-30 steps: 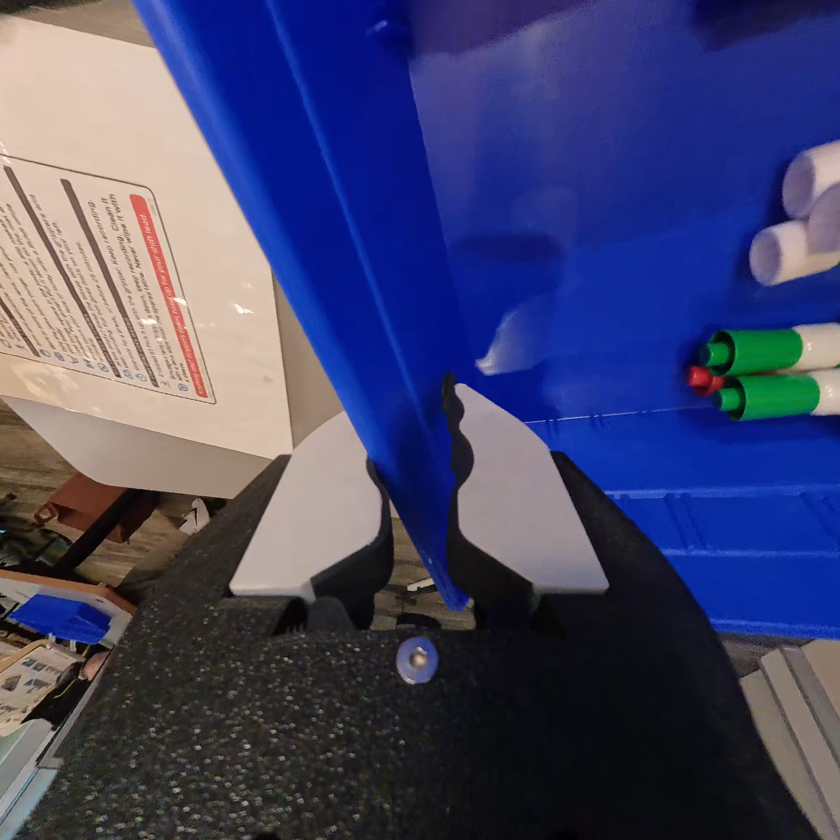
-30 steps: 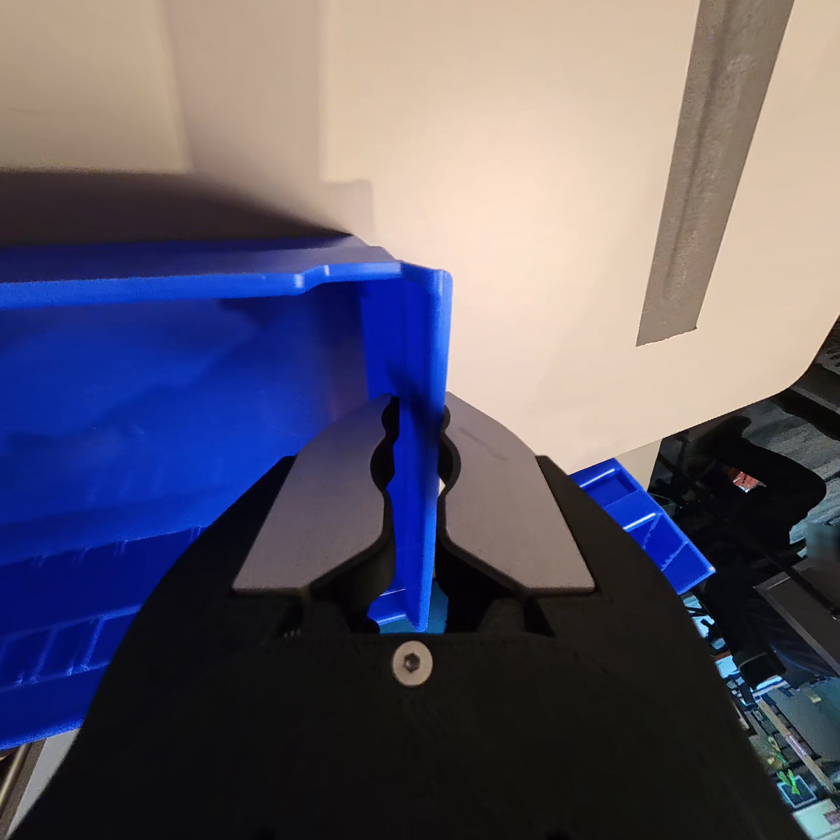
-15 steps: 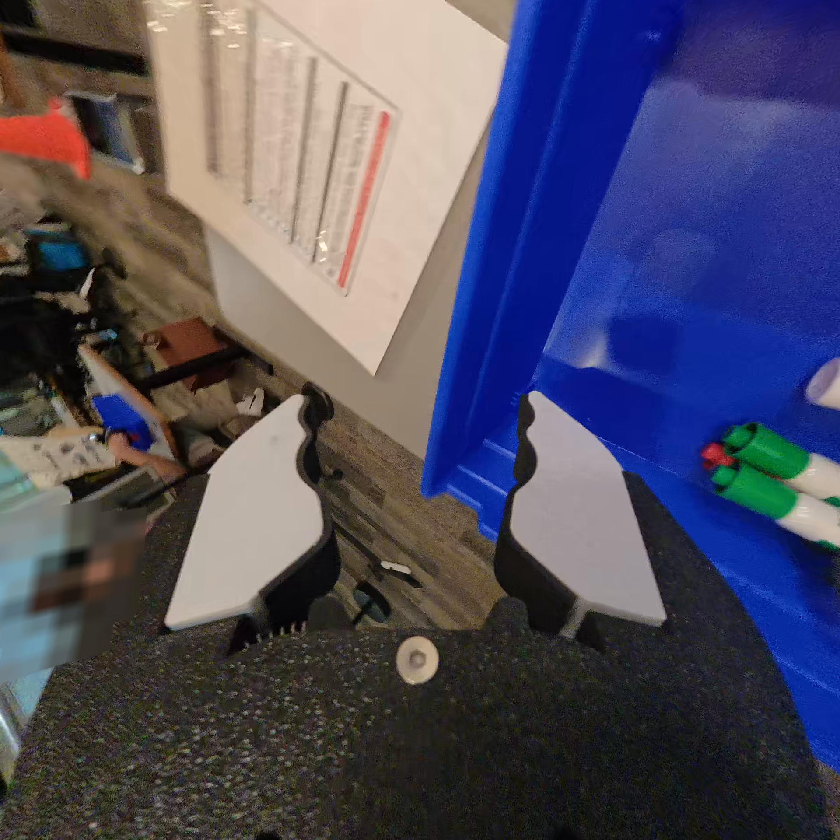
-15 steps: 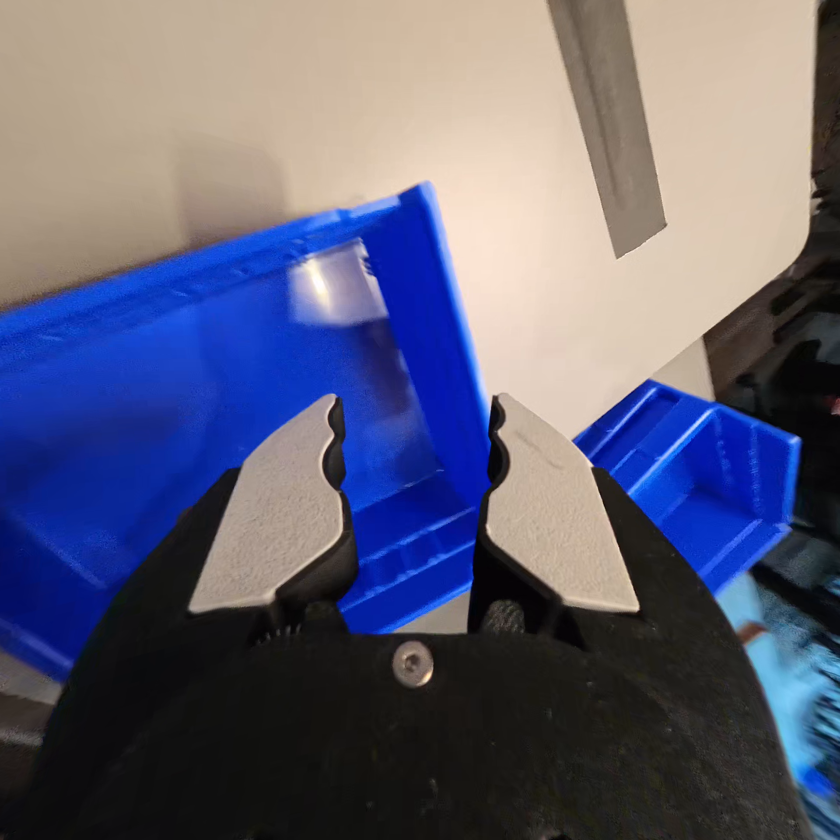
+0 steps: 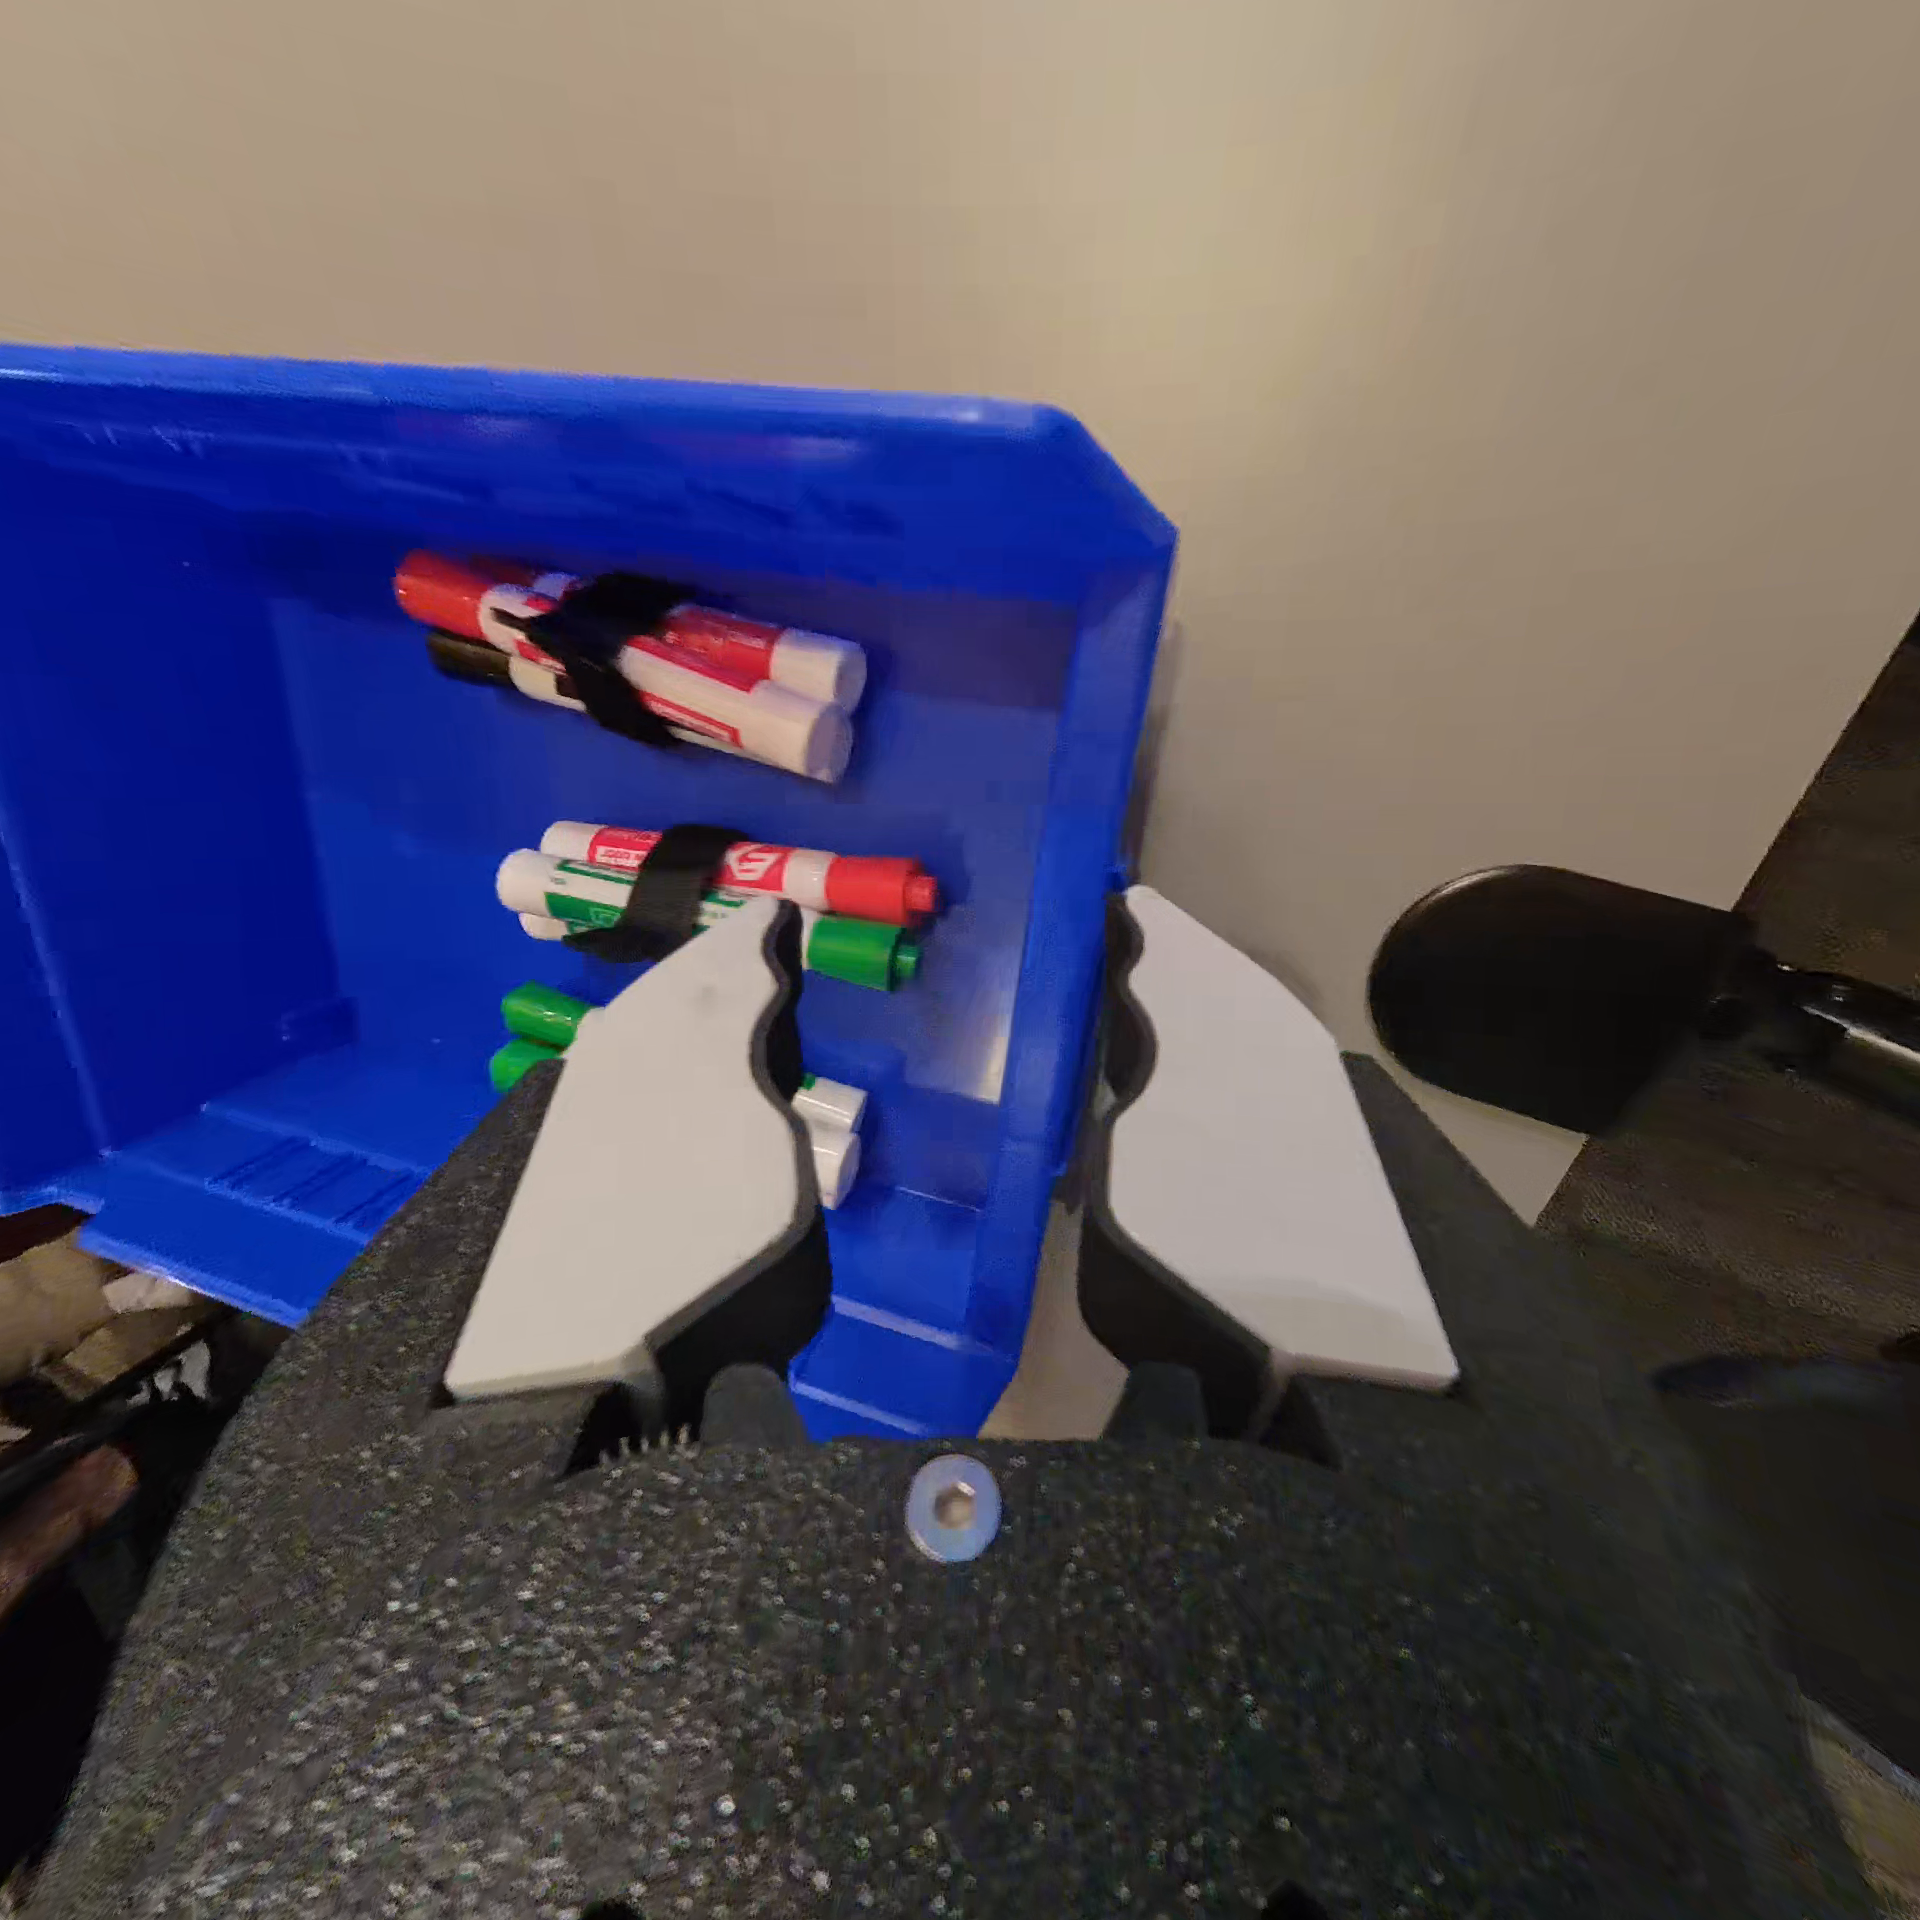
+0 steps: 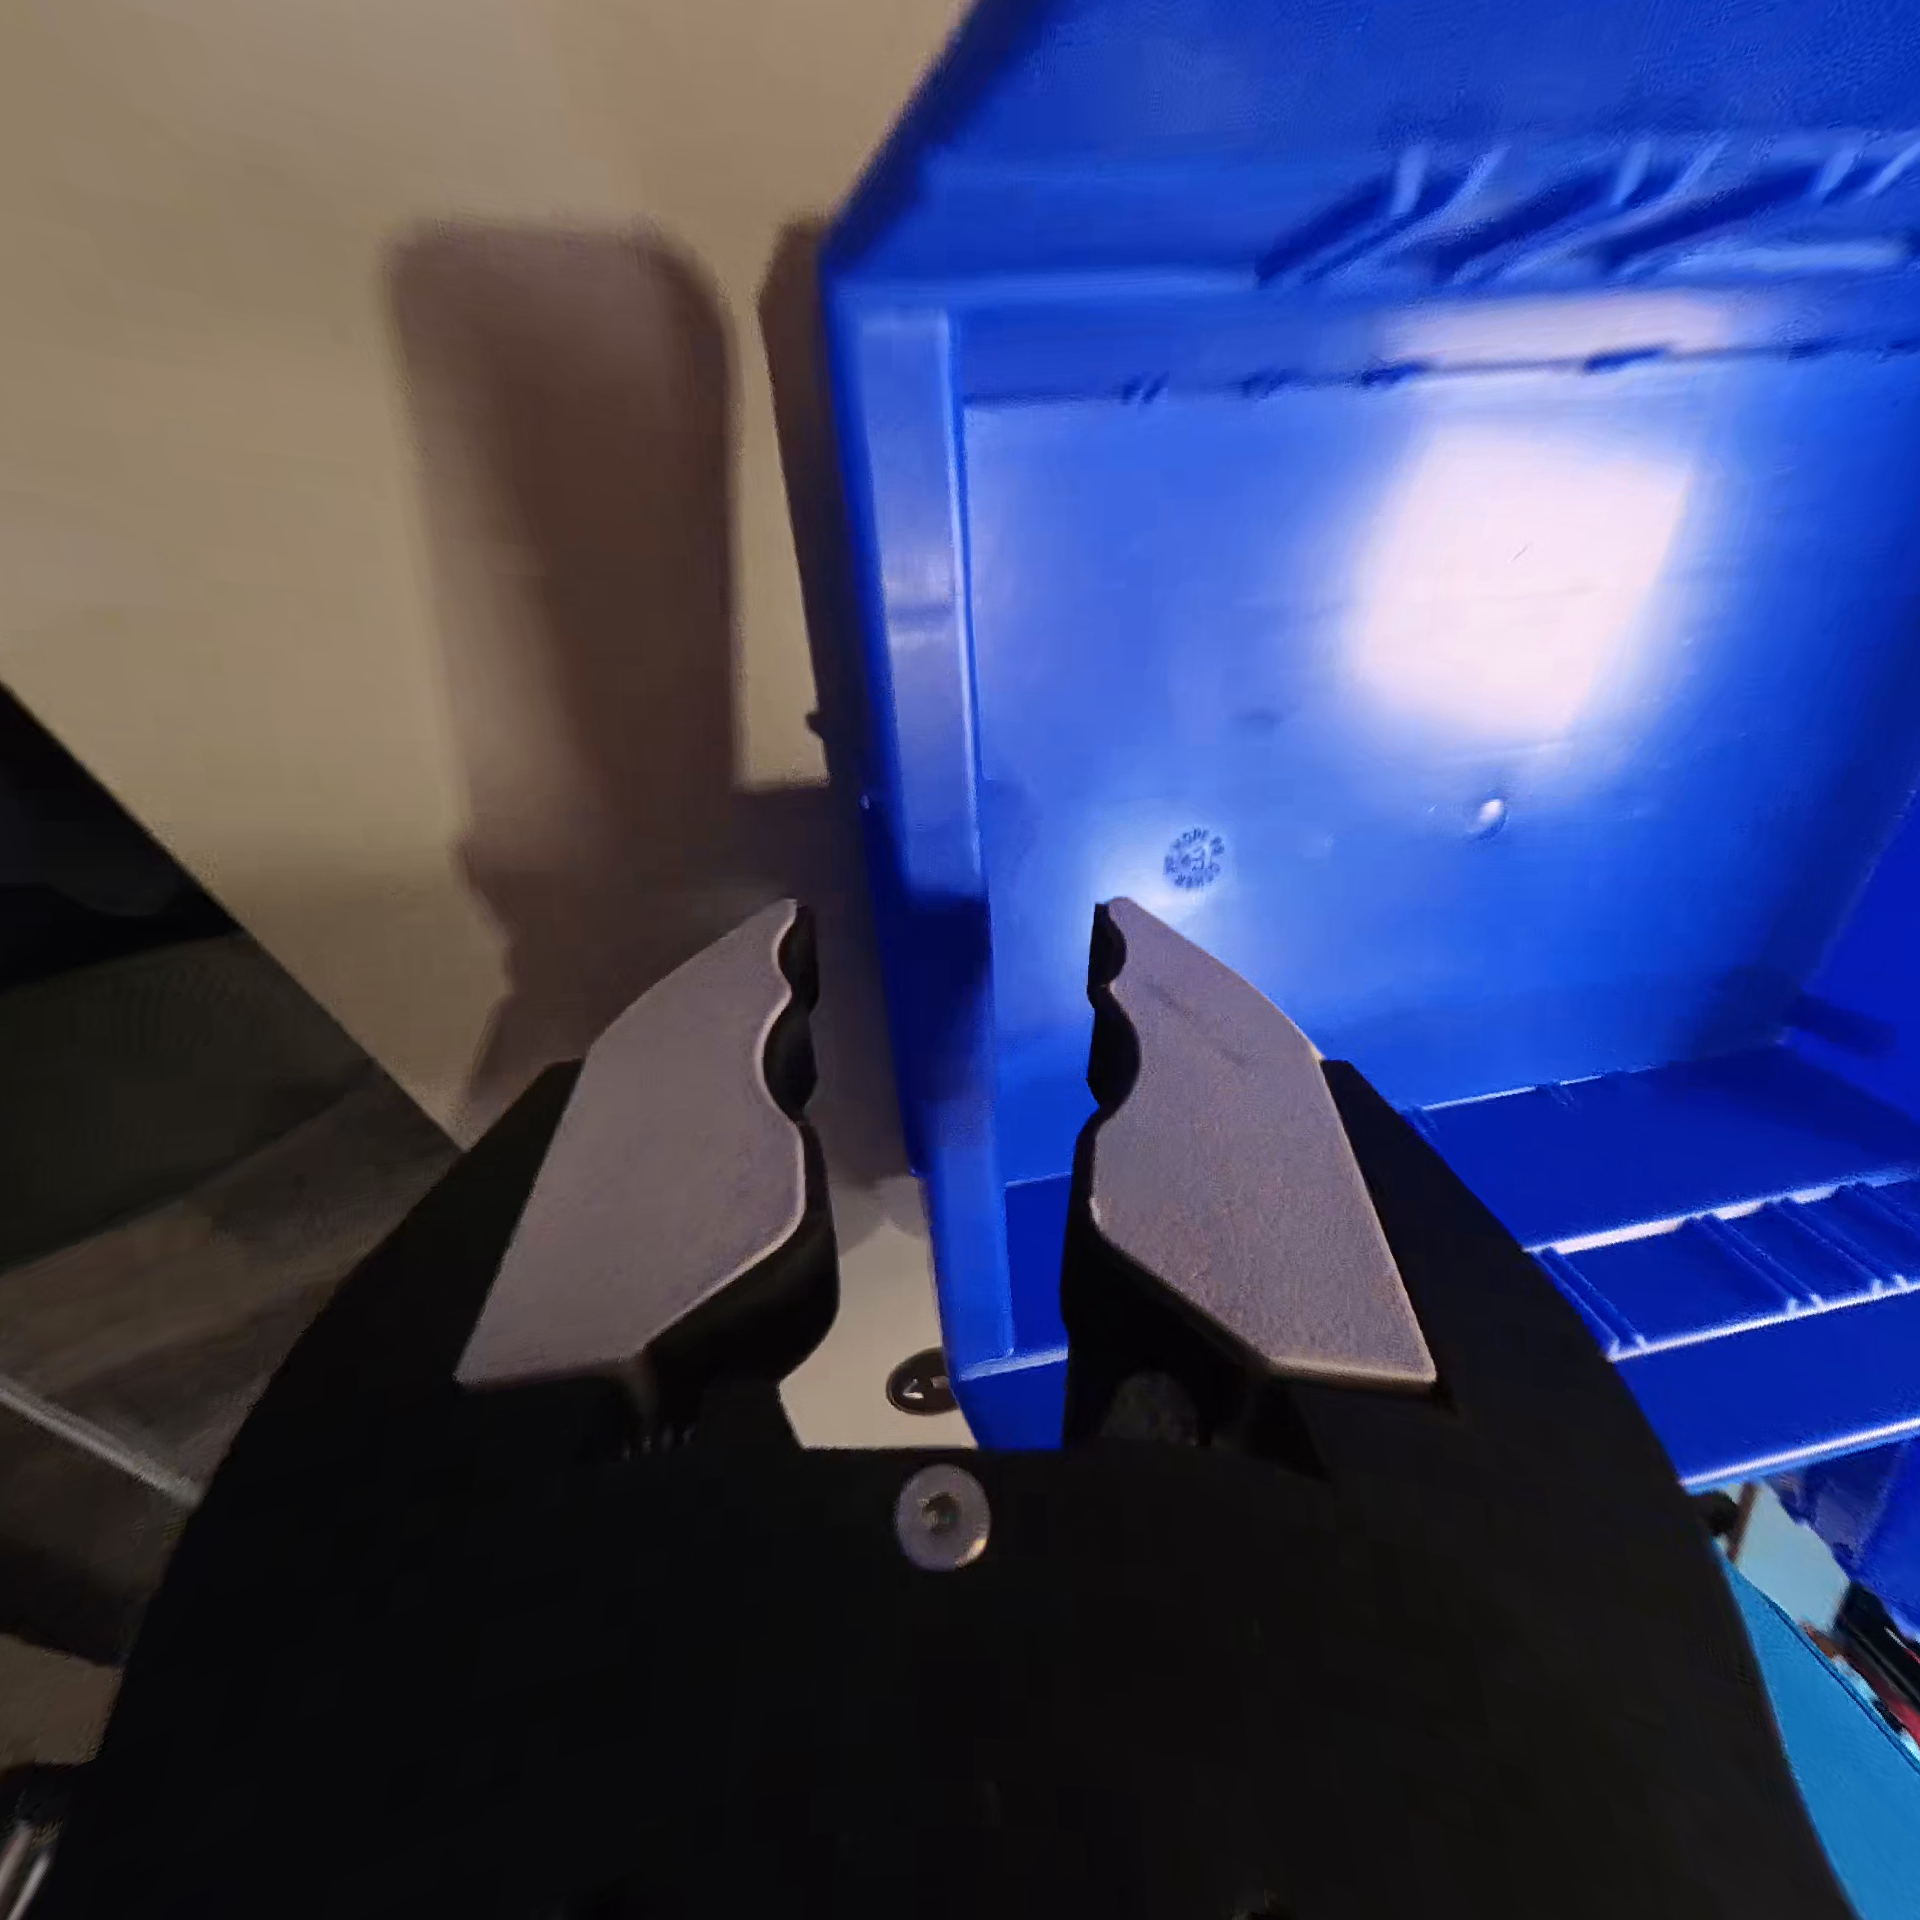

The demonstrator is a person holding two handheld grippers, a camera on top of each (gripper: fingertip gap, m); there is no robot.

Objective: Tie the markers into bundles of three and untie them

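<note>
1. The left gripper [image 5: 948, 914] stands released, astride a side wall of the blue bin [image 5: 644, 436], positioned to grasp it.
2. The right gripper [image 6: 945, 920] likewise straddles a wall, unclenched.
3. Strapped marker bundles [image 5: 717, 894] lie inside the bin.

Blue bin [image 5: 1101, 665]: smooth glossy plastic, bright glare on inner floor, moulded ribs along rim. Markers [image 5: 717, 665]: smooth plastic barrels with glossy printed labels. Straps [image 5: 665, 883]: matt black, fabric-like. Left gripper [image 5: 951, 914]: matt grey fingers [image 5: 675, 1143], rough speckled black body, shiny metal screw [image 5: 953, 1508]. Right gripper [image 6: 951, 925]: finely textured matt grey fingers [image 6: 1236, 1164], black body. Table [image 5: 1455, 520]: smooth, matt, pale.
</note>
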